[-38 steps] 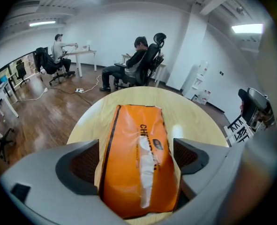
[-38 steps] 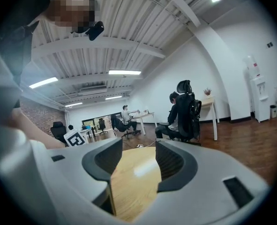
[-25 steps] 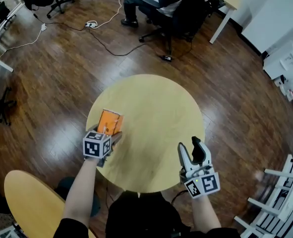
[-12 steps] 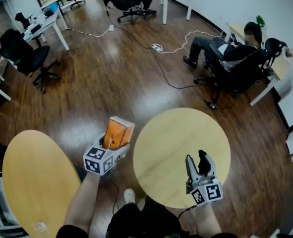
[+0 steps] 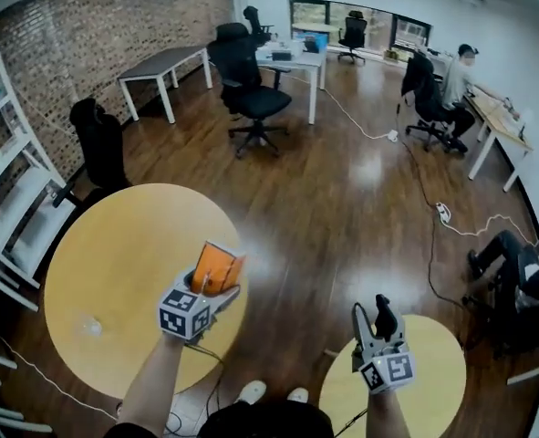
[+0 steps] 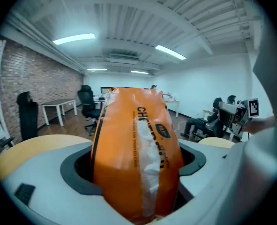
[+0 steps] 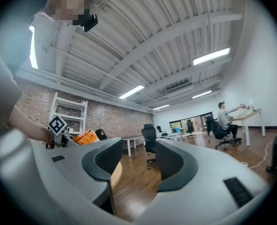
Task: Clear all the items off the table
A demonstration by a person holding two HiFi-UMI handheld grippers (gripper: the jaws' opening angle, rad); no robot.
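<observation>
An orange snack packet [image 5: 217, 268] stands upright in my left gripper [image 5: 210, 286], which is shut on its lower part. In the left gripper view the packet [image 6: 136, 153] fills the space between both jaws. It hangs above the near right edge of a round wooden table [image 5: 114, 245] on the left. My right gripper [image 5: 375, 316] hovers over a second round table [image 5: 438, 354] at the lower right. Its jaws stand apart with nothing between them, as the right gripper view [image 7: 137, 168] shows. The bare part of that second table carries nothing that I can see.
A small clear object [image 5: 88, 325] lies on the left table. White shelves [image 5: 5, 199] line the left wall. Black office chairs [image 5: 251, 89] and desks [image 5: 164, 62] stand farther off. A person [image 5: 456, 76] sits at a desk at the back right. Cables [image 5: 433, 208] cross the wooden floor.
The view has swung to the left. My left gripper carried the orange packet off the first table, across the floor gap, to above the left table. The right gripper stayed open.
</observation>
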